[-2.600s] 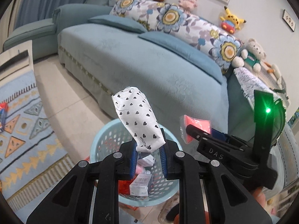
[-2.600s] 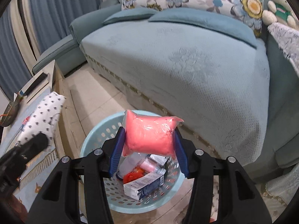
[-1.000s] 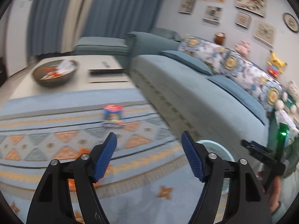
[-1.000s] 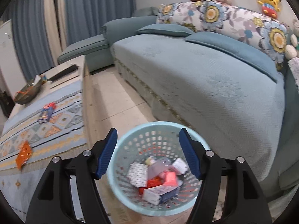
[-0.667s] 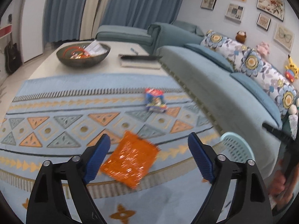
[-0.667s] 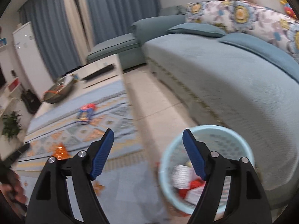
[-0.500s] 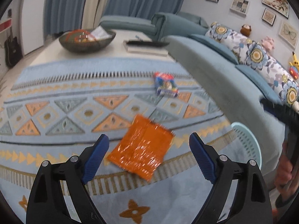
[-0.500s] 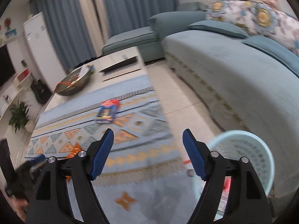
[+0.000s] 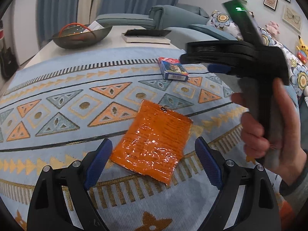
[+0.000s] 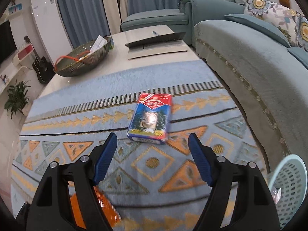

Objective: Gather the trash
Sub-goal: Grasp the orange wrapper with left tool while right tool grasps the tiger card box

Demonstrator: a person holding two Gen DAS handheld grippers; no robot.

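An orange foil packet (image 9: 152, 140) lies flat on the patterned blue cloth (image 9: 57, 88). My left gripper (image 9: 154, 159) hangs just above its near end, open, blue pads on either side and not touching it. Farther along the cloth lies a blue and red box (image 10: 151, 118). My right gripper (image 10: 153, 157) is open and empty, and the box sits just beyond its fingertips. In the left wrist view a hand (image 9: 256, 134) carries that gripper over the box (image 9: 172, 68). The packet's corner (image 10: 107, 207) shows behind the right gripper's left finger.
A pale blue basket (image 10: 286, 184) with trash in it stands on the floor at the right. On the bare tabletop (image 10: 119, 65) behind the cloth are a dark wire bowl (image 10: 82, 61) and a flat book (image 10: 156, 44). A teal sofa (image 10: 250, 57) runs along the right.
Both grippers let go of the trash held over the basket and swung left to the cloth. The left one sank towards the orange packet. The right one now faces the box.
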